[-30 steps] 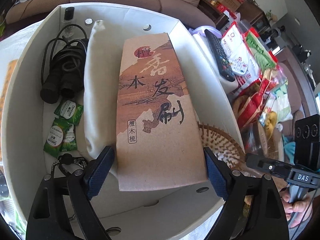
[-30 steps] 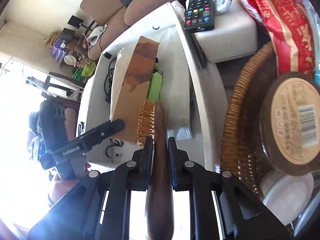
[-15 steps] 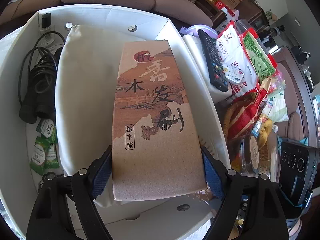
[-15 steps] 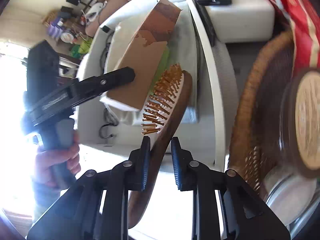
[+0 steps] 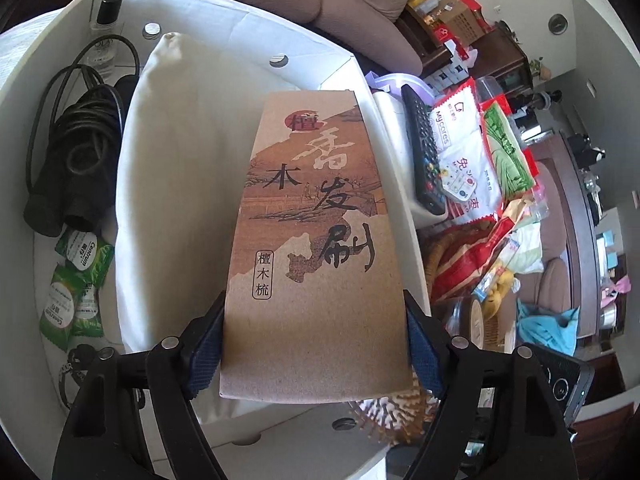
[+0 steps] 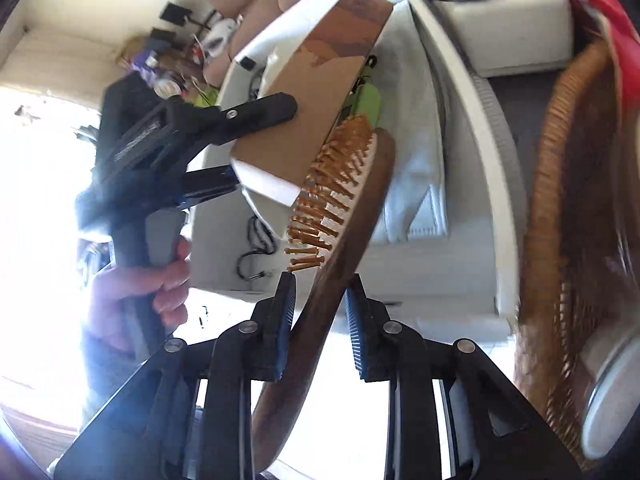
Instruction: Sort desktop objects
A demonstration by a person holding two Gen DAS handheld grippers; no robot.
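My left gripper [image 5: 314, 320] has its blue pads pressed on both long sides of a brown printed cardboard box [image 5: 312, 240], and its jaws are still closing on it. The box hangs over a white storage bin [image 5: 224, 4]. In the right wrist view the box [image 6: 316, 108] tilts with its near end toward a wooden hairbrush [image 6: 348, 200]. My right gripper [image 6: 320, 292] keeps the brush's dark handle aslant between slightly parted jaws, bristles facing the box. Below the box's near end, the brush's bristles [image 5: 392, 412] show in the left wrist view.
In the bin lie a white cloth bag [image 5: 172, 160], a black cable bundle [image 5: 76, 160] and green sachets [image 5: 76, 280]. To its right are a remote [image 5: 424, 152], snack packs [image 5: 468, 152] and a wicker basket [image 6: 560, 200]. A hand [image 6: 140, 292] grips the left tool.
The brush has tipped from edge-on to leaning right, its head now at the box's near end. The right jaws parted a little. The box has shifted right over the bin.
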